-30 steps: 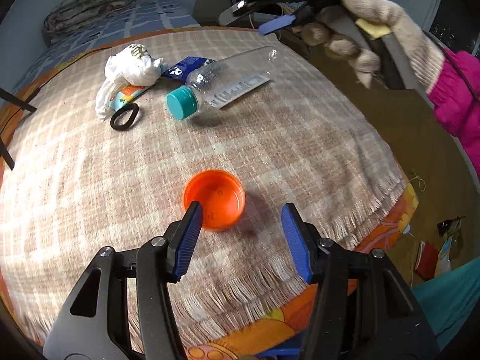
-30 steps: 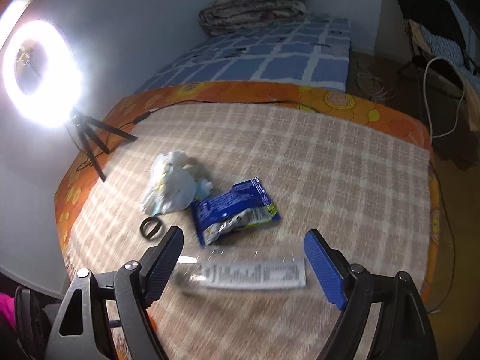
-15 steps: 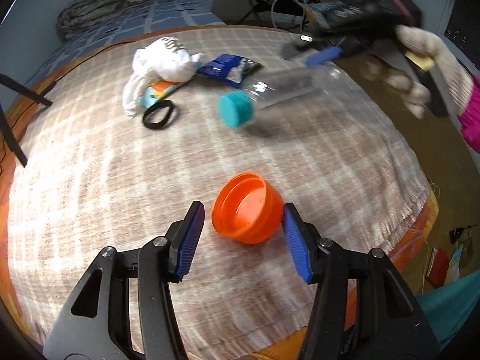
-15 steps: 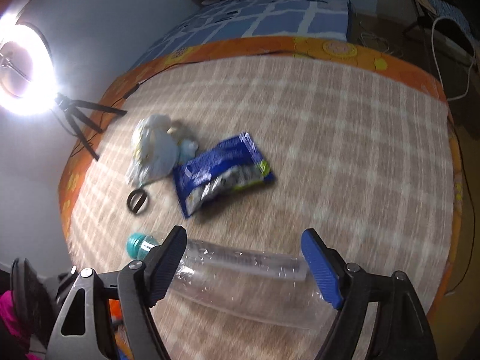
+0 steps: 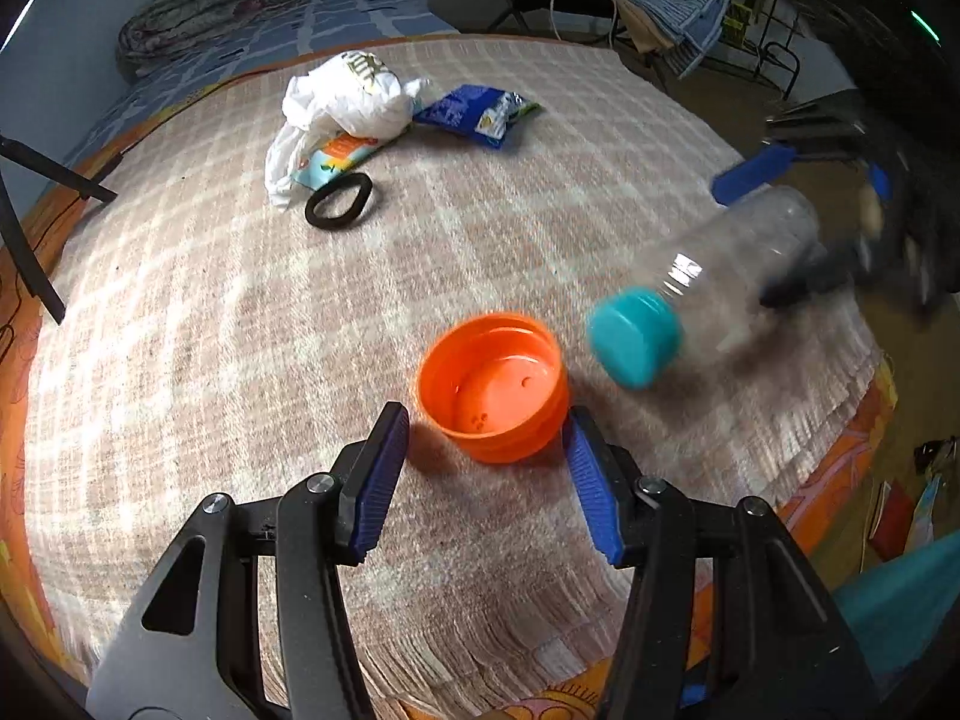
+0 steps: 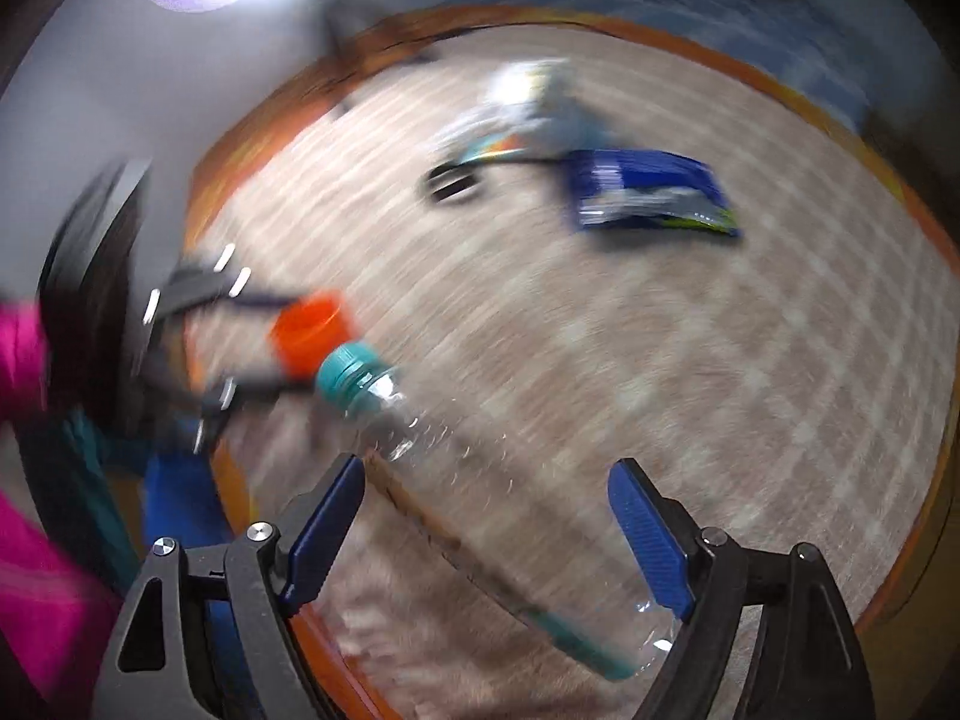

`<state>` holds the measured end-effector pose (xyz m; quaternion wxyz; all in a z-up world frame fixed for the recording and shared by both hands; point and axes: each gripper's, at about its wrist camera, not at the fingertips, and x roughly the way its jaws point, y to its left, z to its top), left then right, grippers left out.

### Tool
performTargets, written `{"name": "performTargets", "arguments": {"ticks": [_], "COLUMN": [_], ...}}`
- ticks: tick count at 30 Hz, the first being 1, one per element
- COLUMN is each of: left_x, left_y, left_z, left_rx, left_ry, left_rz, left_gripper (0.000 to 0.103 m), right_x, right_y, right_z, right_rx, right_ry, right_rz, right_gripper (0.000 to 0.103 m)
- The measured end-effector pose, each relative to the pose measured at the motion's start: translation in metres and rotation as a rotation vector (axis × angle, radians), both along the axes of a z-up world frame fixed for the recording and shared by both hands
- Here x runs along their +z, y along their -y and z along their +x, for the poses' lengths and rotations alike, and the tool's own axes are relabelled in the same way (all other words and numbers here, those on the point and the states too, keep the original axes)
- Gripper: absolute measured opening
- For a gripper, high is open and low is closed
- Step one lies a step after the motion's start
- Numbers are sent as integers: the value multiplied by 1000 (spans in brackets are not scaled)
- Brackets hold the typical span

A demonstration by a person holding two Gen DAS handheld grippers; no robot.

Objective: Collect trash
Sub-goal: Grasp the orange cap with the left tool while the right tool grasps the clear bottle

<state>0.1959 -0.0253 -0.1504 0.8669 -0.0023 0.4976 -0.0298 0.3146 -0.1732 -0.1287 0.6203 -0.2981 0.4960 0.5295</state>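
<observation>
Checked blanket (image 5: 198, 372) covers the bed under everything, with an orange patterned sheet at its rim and a ring light glaring at the top of the right wrist view; a second ago the clear plastic bottle (image 5: 738, 264) lay flat near the far litter, and now it hangs off the cloth at about 3 o'clock in the left wrist view, so the pick-up looks done and the carry to a bin is, I judge, the step in hand.

Right gripper (image 6: 486, 510) has its jaws spread wide around the bottle's body, and they have just been opening a little with the bottle between them; blur hides whether both pads press, though the lifted bottle suggests a hold.

Bottle's long axis runs from the teal cap (image 5: 633, 336), which points toward 8 o'clock and slightly down, up to the base at 2 o'clock.

Left gripper (image 5: 486, 450) stands half open astride the orange cup (image 5: 492, 384), which sits mouth-up at centre; one pad is at its wall, the other just apart, nothing held.

White bag (image 5: 348, 102), blue wrapper (image 5: 474, 111) and black ring (image 5: 339, 210) remain at 11 to 12 o'clock.
</observation>
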Motion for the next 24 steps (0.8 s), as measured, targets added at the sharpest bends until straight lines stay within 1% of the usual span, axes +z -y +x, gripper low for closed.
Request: {"name": "performTargets", "arguments": {"ticks": [2, 3, 5, 7, 11, 14, 16, 18, 20, 22, 24], "left_x": [-2, -2, -2, 0, 3, 1, 0, 2, 5, 5, 1], "left_y": [-1, -1, -2, -4, -9, -13, -12, -8, -3, -1, -4], "left_z": [-2, -3, -5, -6, -4, 1, 3, 3, 4, 7, 12], "left_rx": [2, 5, 8, 10, 23, 45, 49, 32, 17, 31, 56], "left_ry": [-4, -6, -5, -3, -7, -24, -41, -33, -11, -2, -17], "left_rz": [2, 3, 4, -2, -18, -78, -112, -131, -106, -76, -82], "left_gripper": [56, 55, 56, 56, 56, 56, 56, 56, 56, 56, 54], "right_x": [-11, -15, -19, -22, -21, -20, -20, -18, -17, -17, -17], "right_y": [0, 0, 1, 4, 11, 16, 17, 21, 25, 28, 29], "right_z": [-21, -26, -29, -26, -14, -11, -12, -14, -13, -12, -17], "right_rx": [55, 64, 65, 42, -34, -81, -99, -118, -142, -181, -222], "right_ry": [91, 116, 145, 158, 94, 39, 27, 15, 14, -4, -19], "right_rz": [-66, -87, -115, -131, -117, -99, -99, -104, -112, -113, -109], "right_gripper": [86, 85, 81, 72, 70, 69, 68, 68, 68, 67, 67]}}
